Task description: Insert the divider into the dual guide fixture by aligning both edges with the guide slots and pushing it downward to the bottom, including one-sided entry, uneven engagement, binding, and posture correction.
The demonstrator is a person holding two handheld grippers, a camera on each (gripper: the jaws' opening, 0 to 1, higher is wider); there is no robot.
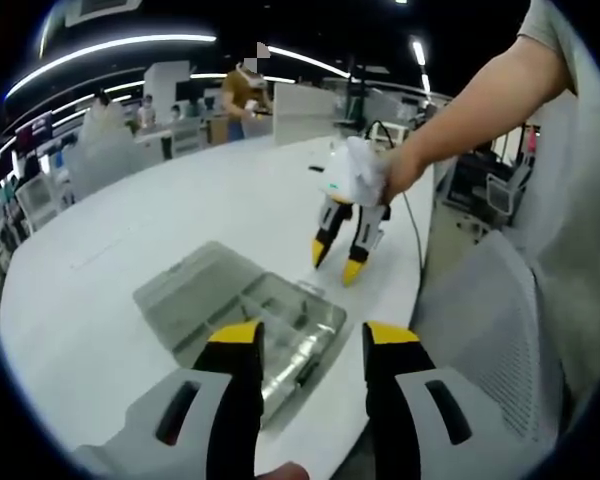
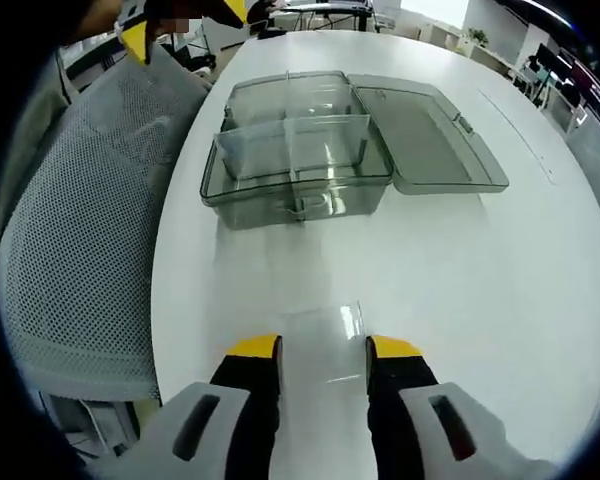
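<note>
A clear plastic box (image 2: 295, 165) with its lid (image 2: 420, 135) folded open to the right lies on the white round worktop (image 2: 500, 290), towards the far-left part of the right gripper view. An upright transparent wall crosses the box from side to side and splits it into a far and a near compartment; whether this wall is the divider cannot be told. A thin clear sheet (image 2: 325, 325), possibly the divider, lies flat on the worktop just beyond the right gripper (image 2: 323, 350), whose yellow-tipped jaws stand apart and hold nothing.

In the left gripper view the left gripper (image 1: 313, 340) hangs over the near edge of the same box (image 1: 250, 310), its jaws also spread wide and empty. Beyond the box the right gripper (image 1: 337, 258) points down at the worktop (image 1: 130, 250), held by a person's hand (image 1: 395, 175). A grey mesh chair (image 2: 85, 240) stands beside the worktop.
</note>
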